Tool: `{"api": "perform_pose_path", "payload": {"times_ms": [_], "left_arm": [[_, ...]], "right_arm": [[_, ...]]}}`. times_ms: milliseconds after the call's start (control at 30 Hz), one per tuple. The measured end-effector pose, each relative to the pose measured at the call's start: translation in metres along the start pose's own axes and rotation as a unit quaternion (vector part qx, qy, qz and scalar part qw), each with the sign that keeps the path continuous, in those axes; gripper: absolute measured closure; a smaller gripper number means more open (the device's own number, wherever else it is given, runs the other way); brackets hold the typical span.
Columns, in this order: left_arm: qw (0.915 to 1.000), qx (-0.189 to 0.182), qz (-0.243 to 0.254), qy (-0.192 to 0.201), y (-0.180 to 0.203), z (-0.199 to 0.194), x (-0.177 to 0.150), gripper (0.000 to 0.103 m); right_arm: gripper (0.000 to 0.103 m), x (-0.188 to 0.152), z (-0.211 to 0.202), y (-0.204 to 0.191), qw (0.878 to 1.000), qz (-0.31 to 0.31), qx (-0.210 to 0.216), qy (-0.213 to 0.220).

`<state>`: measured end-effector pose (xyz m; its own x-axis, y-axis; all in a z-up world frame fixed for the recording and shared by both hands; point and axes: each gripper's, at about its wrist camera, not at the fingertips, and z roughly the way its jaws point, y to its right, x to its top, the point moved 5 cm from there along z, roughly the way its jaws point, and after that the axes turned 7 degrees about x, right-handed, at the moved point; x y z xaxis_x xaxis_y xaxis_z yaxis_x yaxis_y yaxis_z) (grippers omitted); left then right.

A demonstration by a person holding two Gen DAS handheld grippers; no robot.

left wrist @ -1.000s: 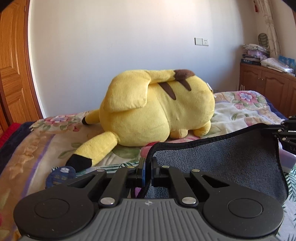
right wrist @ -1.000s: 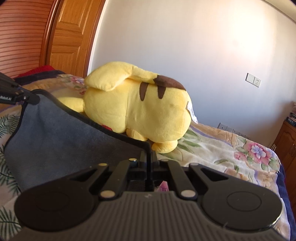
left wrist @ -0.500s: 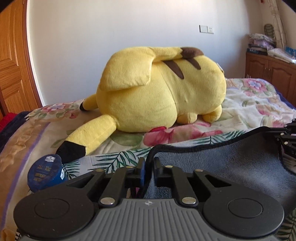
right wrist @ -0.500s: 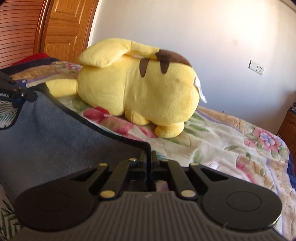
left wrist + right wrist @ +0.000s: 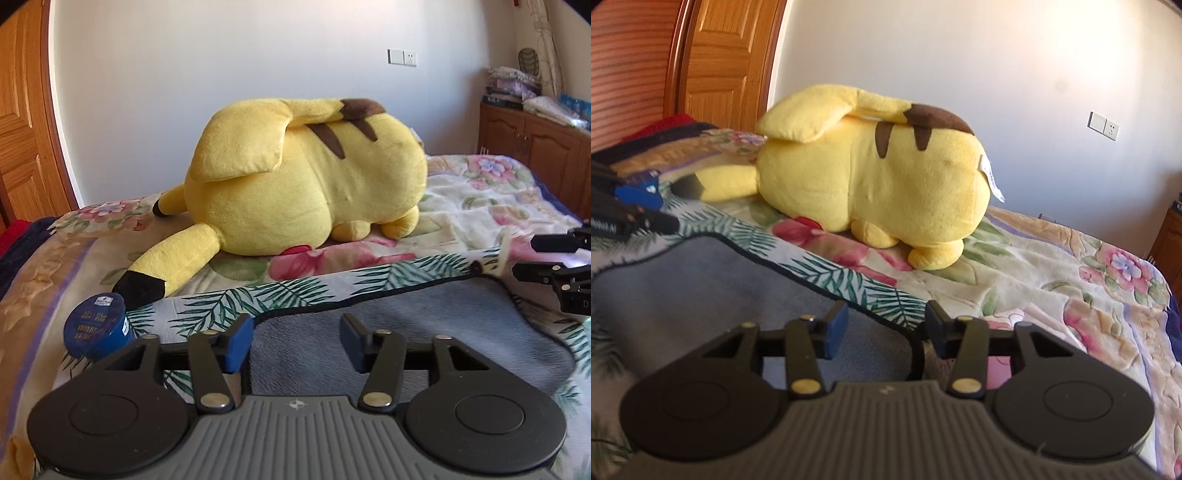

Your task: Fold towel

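Both tongs, left (image 5: 295,341) and right (image 5: 884,328), are spread above the flat grey towel (image 5: 406,332).

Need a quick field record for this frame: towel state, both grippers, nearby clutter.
towel: grey towel lying flat on the floral bedspread, dark trimmed edge facing the plush
left gripper: open, holding nothing, over the towel's near left corner
right gripper: open, holding nothing, over the towel's right edge
clutter: yellow plush beyond the towel; blue tub at left
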<state>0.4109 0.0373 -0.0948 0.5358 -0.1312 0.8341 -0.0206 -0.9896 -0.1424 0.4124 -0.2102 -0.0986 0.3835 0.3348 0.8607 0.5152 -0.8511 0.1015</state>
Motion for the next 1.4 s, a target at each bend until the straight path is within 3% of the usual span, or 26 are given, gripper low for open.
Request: {"api": "perform_pose_path", "payload": {"times_ms": [300,600,800,867,967,1400], "left_arm": [[0.9999,-0.014,0.000,0.006,0.016,-0.069,0.015,0.050],[0.9997,0.001,-0.001,0.023,0.017,-0.127,0.029,0.034],[0.9995,-0.005,-0.014,0.027,0.018,-0.162,0.027,0.025],[0.9995,-0.004,-0.013,0.029,0.019,-0.175,0.028,0.021],[0.9993,0.001,-0.013,0.034,0.019,-0.194,0.029,0.018],[0.9982,0.003,-0.018,0.058,0.016,-0.272,0.040,0.016]], "right_arm": [[0.056,0.010,-0.065,-0.009,0.999,0.045,0.000,0.007],[0.053,0.025,-0.114,-0.016,0.998,0.056,-0.014,0.018],[0.034,0.030,-0.143,-0.023,0.998,0.061,-0.023,0.019],[0.015,0.032,-0.154,-0.027,0.998,0.061,-0.025,0.022],[0.000,0.035,-0.171,-0.033,0.997,0.062,-0.021,0.032],[0.000,0.053,-0.229,-0.045,0.995,0.084,-0.026,0.052]]}}
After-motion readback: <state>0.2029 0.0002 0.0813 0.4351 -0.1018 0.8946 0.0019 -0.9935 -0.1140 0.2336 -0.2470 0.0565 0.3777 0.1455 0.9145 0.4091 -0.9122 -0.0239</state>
